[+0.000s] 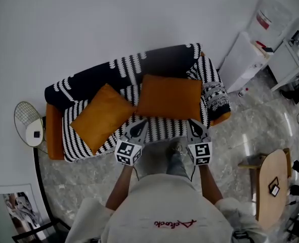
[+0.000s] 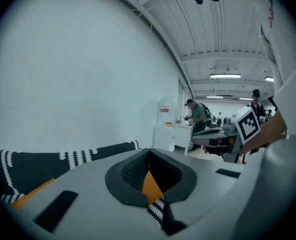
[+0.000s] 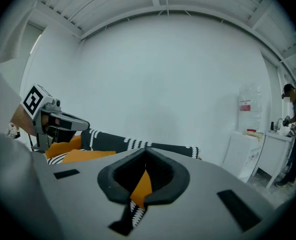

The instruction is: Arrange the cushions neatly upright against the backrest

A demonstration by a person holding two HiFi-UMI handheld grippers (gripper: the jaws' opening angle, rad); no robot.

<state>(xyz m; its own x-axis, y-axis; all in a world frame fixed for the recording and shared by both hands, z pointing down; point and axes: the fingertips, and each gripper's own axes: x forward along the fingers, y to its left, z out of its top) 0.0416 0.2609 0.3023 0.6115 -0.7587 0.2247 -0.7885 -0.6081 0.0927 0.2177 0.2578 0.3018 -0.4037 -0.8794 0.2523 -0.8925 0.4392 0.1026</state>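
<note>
Two orange cushions are on the sofa (image 1: 207, 75), which has a black-and-white striped cover. The left cushion (image 1: 101, 116) lies tilted like a diamond on the seat. Square against the backrest (image 1: 164, 59) leans the right cushion (image 1: 169, 97). My left gripper (image 1: 141, 122) is shut and empty at the seat's front edge, just below the gap between the cushions. My right gripper (image 1: 193, 122) is shut and empty below the right cushion's lower right corner. In the left gripper view the closed jaws (image 2: 149, 151) show a sliver of orange cushion (image 2: 152, 186). The right gripper view (image 3: 146, 150) shows the same orange sliver (image 3: 142, 186).
A round wire side table (image 1: 29, 124) stands left of the sofa. A white cabinet (image 1: 243, 59) and a water dispenser (image 1: 270, 16) stand at its right. A wooden stool (image 1: 270, 186) is at my right on the marble floor. People (image 2: 198, 116) work in the background.
</note>
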